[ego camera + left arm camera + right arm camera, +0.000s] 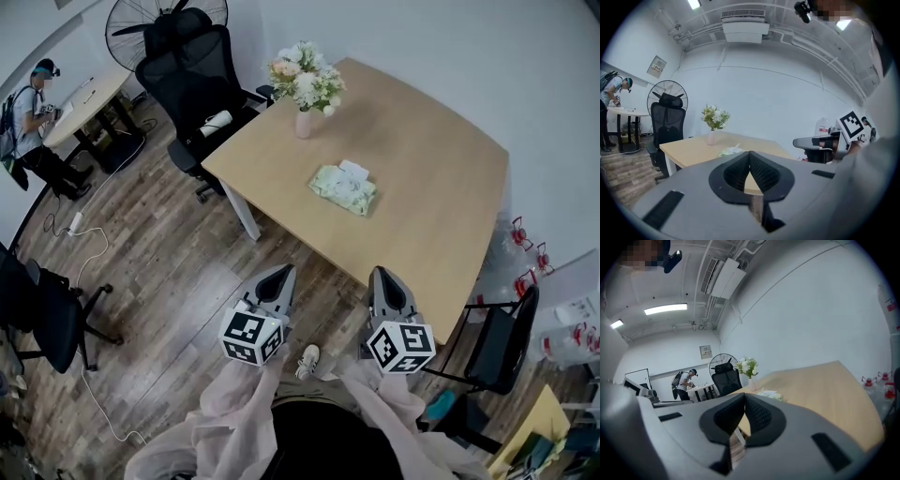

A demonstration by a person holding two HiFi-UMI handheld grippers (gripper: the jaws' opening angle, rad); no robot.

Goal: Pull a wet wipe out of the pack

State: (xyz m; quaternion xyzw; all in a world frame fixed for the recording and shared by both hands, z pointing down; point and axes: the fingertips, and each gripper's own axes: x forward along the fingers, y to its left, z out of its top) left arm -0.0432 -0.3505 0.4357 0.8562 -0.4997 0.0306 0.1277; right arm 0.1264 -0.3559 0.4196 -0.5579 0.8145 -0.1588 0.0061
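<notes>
A pale green wet wipe pack [344,187] lies flat near the middle of the wooden table [441,169], a white wipe poking up from its top. The same pack [731,151] shows small and far off in the left gripper view, and the pack [769,394] is likewise distant in the right gripper view. My left gripper [279,278] and right gripper [384,282] hover side by side over the floor just short of the table's near edge. Both point at the table with jaws shut and nothing between them.
A pink vase of flowers [307,86] stands at the table's far left corner. A black office chair [192,70] and a fan sit beyond it, another black chair [495,342] at the right. A person [33,117] bends over a second table far left.
</notes>
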